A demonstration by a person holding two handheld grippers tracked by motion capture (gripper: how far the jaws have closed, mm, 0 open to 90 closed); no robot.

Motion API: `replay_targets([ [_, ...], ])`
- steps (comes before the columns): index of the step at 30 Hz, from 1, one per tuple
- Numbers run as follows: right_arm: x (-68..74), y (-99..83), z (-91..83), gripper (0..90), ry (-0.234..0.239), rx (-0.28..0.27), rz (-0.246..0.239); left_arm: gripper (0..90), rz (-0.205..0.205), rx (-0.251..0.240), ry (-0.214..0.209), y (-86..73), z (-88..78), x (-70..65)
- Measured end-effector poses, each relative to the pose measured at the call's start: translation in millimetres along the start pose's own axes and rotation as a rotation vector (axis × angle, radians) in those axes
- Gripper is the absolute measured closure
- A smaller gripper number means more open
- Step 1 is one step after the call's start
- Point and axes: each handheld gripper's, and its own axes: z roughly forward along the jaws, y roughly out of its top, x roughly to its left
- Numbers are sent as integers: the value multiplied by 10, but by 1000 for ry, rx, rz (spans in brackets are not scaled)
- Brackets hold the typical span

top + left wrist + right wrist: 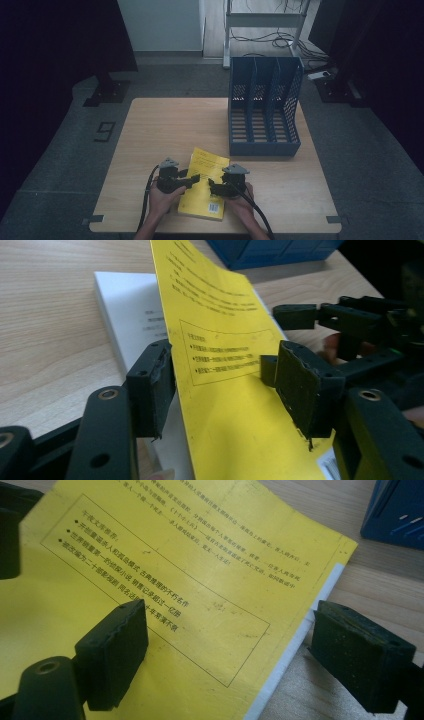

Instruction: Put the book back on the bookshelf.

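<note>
High view: a wooden table (160,130) carries a yellow book (205,197) near its front edge and a blue file rack (264,107) at the right rear, well apart from the book. Going left to right, the left gripper (192,179), held in a hand (161,200), reaches in from the book's left edge, and the right gripper (212,186), in the other hand (241,204), comes in from the book's right side; their tips sit near each other over the cover. In the left gripper view, the book's yellow cover (225,365) is lifted off the white pages (132,315) and stands up between the jaws, which are apart: the left pad (152,387) touches the cover's outer face at its edge, while the right pad (300,387) stands just off the printed face, so the jaws are not clamped on it. The right gripper (295,317) shows beyond, over the table. In the right gripper view, the jaws are wide apart: the left pad (117,652) hangs over the yellow cover (200,580), the right pad (360,657) sits beyond the book's page edge (300,640) above bare table, and the book's edge lies between them. A corner of the blue rack (397,512) shows at the upper right.
</note>
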Motion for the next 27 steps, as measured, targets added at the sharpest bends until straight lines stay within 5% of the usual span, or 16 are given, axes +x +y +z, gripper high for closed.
replay_targets([
  [6,0,0,0,145,0,0,0,396,-2,12,13,-26,32,20],
  [10,-1,0,0,144,1,0,1,393,-61,15,-79,-55,61,77],
  [12,-4,0,-1,144,3,-1,2,390,-62,15,-87,-61,81,63],
  [27,-7,-1,-2,146,5,-2,5,432,6,53,-16,20,206,27],
])
